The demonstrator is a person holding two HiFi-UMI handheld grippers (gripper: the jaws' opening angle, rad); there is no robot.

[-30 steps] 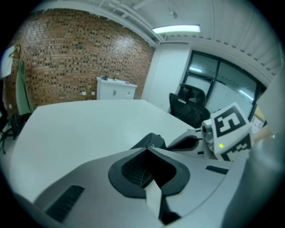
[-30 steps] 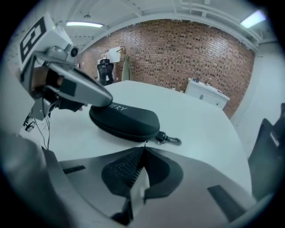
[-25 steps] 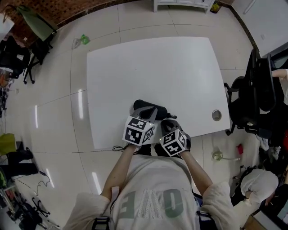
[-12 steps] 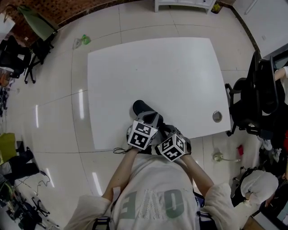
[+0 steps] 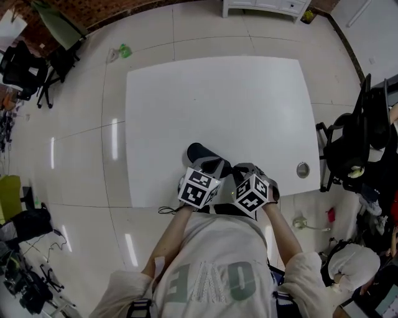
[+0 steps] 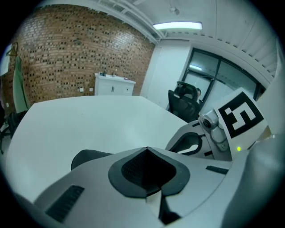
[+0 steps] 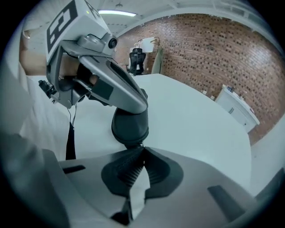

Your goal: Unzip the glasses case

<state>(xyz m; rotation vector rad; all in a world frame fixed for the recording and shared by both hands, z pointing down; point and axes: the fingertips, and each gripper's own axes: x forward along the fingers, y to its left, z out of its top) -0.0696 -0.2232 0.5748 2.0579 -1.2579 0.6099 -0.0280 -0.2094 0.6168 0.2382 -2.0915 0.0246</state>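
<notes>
white table [image 5: 217, 105] | black chair [image 5: 345, 146] (right side) | white cabinet [image 5: 264, 5] | brick wall [image 6: 67, 58]

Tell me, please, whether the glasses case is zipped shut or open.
Looks shut: the right gripper view shows the glasses case as one rounded shell with no gap.

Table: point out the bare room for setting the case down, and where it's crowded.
Bare: the far half of the table, its left strip, and the stretch between glasses case and grommet hole. Crowded: the near edge, where left gripper and right gripper meet the case.
</notes>
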